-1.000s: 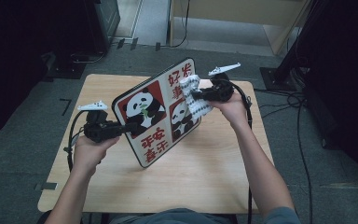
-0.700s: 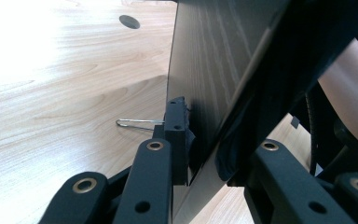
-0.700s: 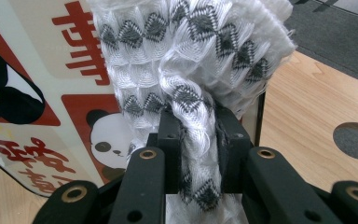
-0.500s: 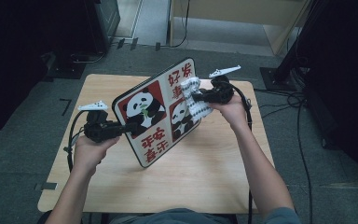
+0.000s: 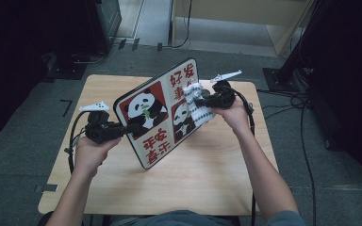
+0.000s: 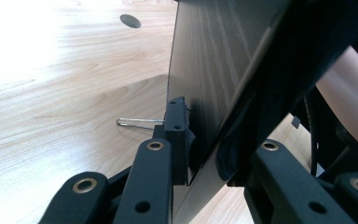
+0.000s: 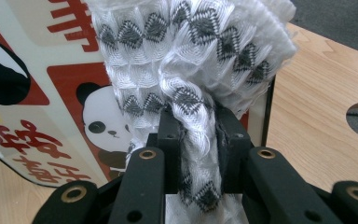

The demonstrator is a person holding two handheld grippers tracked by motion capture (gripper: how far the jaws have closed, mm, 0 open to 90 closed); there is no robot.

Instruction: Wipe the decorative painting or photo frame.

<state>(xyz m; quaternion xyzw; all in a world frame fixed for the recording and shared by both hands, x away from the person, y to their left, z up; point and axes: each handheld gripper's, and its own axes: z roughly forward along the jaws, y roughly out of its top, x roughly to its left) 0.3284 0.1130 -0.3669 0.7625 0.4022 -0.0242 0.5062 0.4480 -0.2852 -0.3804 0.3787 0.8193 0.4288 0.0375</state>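
Left gripper (image 5: 131,127) clamps panda board (image 5: 158,113) — right gripper (image 5: 199,100) pinches cloth (image 5: 197,108).

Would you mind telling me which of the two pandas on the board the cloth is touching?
The smaller panda in the right-hand red square; the cloth overlaps its edge, while the bigger panda is uncovered.

High view looks down over the whole table (image 5: 207,174); both gripper views sit super close, sharing the panda board (image 5: 158,113).

Cloth (image 5: 199,107) against board (image 5: 155,110) (board's right)
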